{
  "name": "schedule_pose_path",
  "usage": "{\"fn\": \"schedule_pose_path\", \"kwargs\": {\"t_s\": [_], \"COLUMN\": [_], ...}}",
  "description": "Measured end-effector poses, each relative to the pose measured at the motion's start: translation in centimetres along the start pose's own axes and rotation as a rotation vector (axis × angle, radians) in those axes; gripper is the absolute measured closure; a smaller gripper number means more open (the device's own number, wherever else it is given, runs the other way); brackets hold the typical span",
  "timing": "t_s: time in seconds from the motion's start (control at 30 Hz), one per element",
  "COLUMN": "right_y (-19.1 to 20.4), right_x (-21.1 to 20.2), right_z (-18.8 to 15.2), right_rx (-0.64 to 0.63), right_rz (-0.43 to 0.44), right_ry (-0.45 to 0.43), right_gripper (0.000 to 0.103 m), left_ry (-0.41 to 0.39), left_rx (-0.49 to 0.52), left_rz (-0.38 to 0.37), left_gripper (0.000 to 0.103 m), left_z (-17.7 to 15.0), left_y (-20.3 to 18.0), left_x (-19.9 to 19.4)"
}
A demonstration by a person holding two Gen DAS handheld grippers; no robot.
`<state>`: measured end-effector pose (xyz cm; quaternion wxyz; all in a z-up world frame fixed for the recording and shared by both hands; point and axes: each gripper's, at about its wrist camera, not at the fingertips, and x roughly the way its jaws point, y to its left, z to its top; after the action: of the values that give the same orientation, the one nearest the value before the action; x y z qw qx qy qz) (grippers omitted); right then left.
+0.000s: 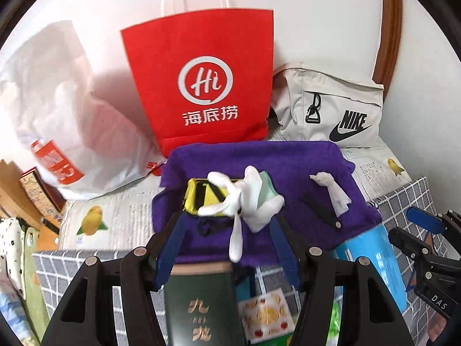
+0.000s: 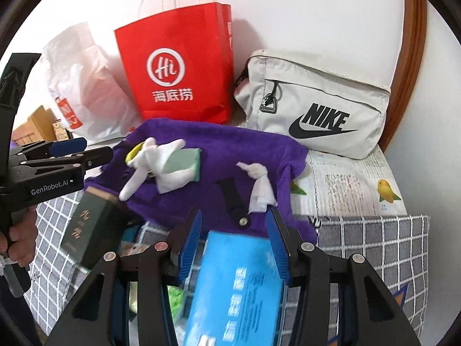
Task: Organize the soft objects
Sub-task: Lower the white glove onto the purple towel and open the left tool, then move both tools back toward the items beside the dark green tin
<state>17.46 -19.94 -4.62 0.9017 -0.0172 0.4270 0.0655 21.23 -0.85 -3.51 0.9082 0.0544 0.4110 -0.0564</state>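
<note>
A purple cloth lies spread on the bed. On it rest a white glove, a yellow and black item, a pale green pad, a knotted white rag and a black strap. My left gripper hovers open over the cloth's near edge, above one glove finger and touching nothing. My right gripper is open too, above a blurred blue box and not gripping it.
A red paper bag, a white plastic bag and a pale Nike pouch stand against the wall. A dark green box lies near on the grey checked blanket. A hand holds the left gripper.
</note>
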Motion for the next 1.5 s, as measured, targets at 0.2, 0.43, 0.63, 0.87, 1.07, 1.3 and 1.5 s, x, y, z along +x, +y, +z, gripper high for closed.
{"fn": "schedule_pose_path", "kwargs": {"t_s": [0.2, 0.43, 0.63, 0.87, 1.07, 1.3, 1.5], "right_y": [1.4, 3.6, 6.3, 10.4, 11.9, 12.0, 12.1], "right_x": [-2.8, -3.6, -2.0, 2.1, 4.8, 7.3, 8.7], "right_z": [-2.7, -5.8, -7.1, -6.5, -6.3, -6.3, -6.5], "right_rx": [-0.018, -0.064, -0.086, -0.139, -0.164, -0.169, -0.164], "right_rz": [0.031, 0.080, 0.184, 0.227, 0.221, 0.219, 0.223], "right_ry": [-0.002, 0.032, 0.094, 0.155, 0.196, 0.259, 0.283], "right_gripper": [0.056, 0.056, 0.055, 0.055, 0.055, 0.055, 0.058], "left_ry": [-0.002, 0.030, 0.067, 0.090, 0.113, 0.130, 0.148], "left_rx": [-0.025, -0.080, -0.135, -0.207, -0.239, -0.258, -0.265], "left_rz": [0.037, 0.051, 0.046, 0.037, 0.028, 0.004, -0.008], "left_gripper": [0.043, 0.043, 0.043, 0.043, 0.043, 0.043, 0.043], "left_z": [-2.9, -7.7, -11.0, -13.1, -14.0, -14.4, -14.7], "left_y": [1.2, 3.0, 5.1, 8.6, 10.5, 11.5, 11.9], "left_x": [-3.1, -4.8, -5.1, -4.6, -3.1, -1.8, -0.9]}}
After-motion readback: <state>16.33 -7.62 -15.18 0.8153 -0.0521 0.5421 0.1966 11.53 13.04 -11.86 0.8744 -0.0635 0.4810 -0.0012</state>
